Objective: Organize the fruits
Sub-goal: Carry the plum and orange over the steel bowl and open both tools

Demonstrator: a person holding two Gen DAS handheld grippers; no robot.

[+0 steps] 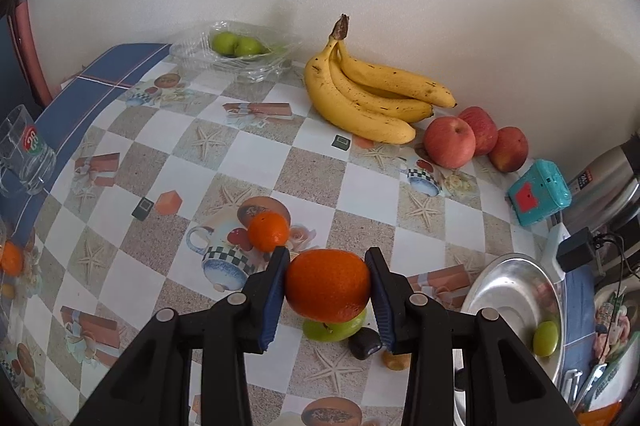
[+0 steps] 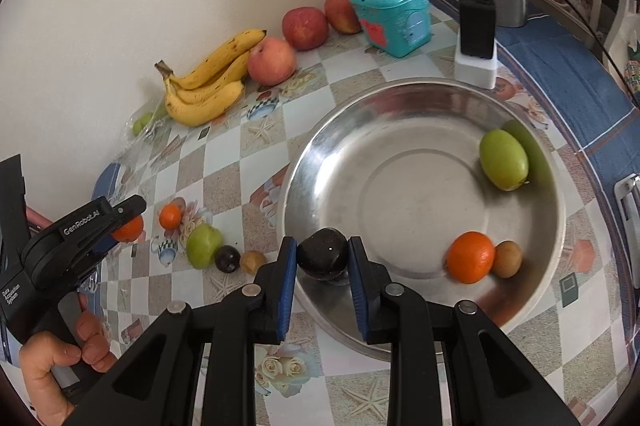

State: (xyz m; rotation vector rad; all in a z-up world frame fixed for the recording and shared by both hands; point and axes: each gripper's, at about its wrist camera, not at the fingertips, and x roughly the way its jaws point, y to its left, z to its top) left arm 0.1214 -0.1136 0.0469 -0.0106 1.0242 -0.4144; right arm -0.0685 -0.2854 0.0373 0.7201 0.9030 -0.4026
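Left gripper (image 1: 327,284) clamps an orange (image 1: 328,285) above the checkered tablecloth (image 1: 360,186); green pear (image 1: 335,329) and dark plum (image 1: 365,343) sit just under it. Right gripper (image 2: 322,258) pinches a dark plum (image 2: 322,253) over the near rim of the steel bowl (image 2: 400,114), which holds an orange (image 2: 470,257), a kiwi (image 2: 506,259) and a green fruit (image 2: 503,159). Farther back, by the wall: bananas (image 1: 368,94), apples (image 1: 450,142).

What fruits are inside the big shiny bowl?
In the metal bowl lie a green fruit, an orange and a small brown fruit touching it. The right gripper's dark fruit hides the near rim.
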